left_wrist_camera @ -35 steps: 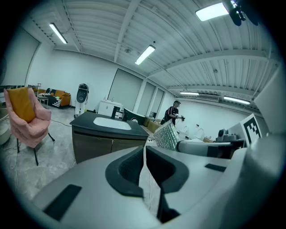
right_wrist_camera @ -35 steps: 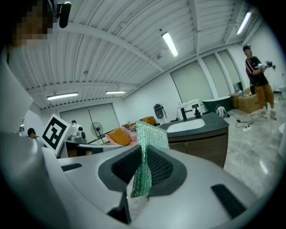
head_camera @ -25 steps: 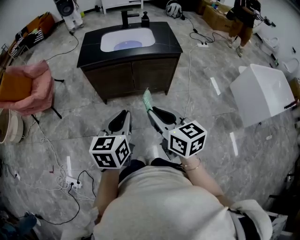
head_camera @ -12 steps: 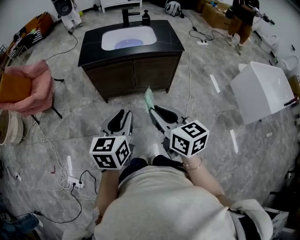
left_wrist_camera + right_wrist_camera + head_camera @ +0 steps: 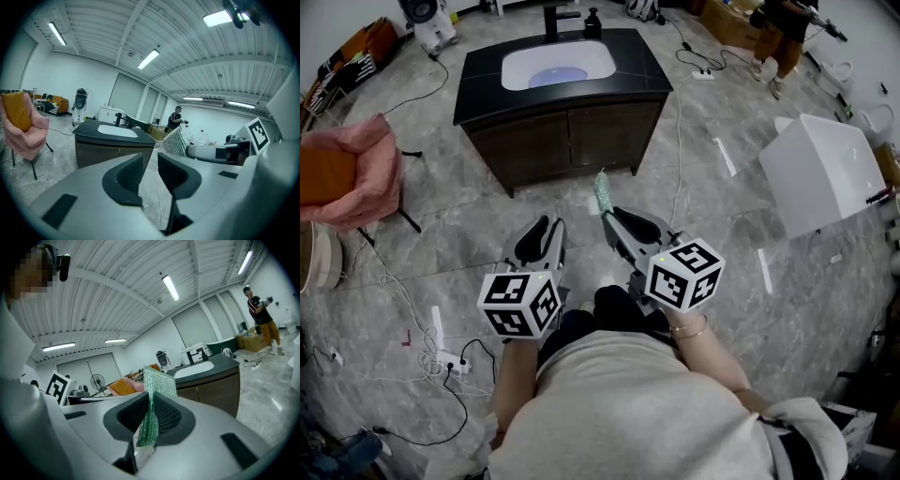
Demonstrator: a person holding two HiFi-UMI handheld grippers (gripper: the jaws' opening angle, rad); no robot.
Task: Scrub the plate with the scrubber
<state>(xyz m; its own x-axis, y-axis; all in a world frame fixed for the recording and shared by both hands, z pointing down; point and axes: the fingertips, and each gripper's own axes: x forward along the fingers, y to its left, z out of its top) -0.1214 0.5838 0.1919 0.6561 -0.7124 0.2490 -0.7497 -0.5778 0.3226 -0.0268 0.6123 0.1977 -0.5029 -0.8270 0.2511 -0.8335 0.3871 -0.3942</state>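
Observation:
My right gripper [image 5: 609, 218] is shut on a green mesh scrubber [image 5: 602, 194], which sticks up out of the pads [image 5: 157, 385]. My left gripper [image 5: 547, 228] is beside it on the left; its jaws have just been opening and now stand apart with nothing between them [image 5: 150, 159]. In the left gripper view the scrubber [image 5: 176, 142] shows to the right. Ahead stands a dark sink cabinet [image 5: 483, 89] with a white basin. A pale bluish round shape [image 5: 555, 75] lies in the basin, perhaps the plate. Both grippers are well short of the cabinet.
A black faucet [image 5: 555, 19] and a bottle stand behind the basin. A pink-draped chair [image 5: 356, 178] is at the left, a white box [image 5: 820, 173] at the right. Cables and a power strip [image 5: 441, 361] lie on the floor. A person [image 5: 778, 28] stands far back right.
The view has advanced toward the sink cabinet, and both grippers moved forward with it. The scrubber stays in the right gripper. A dark shoe now shows between the grippers.

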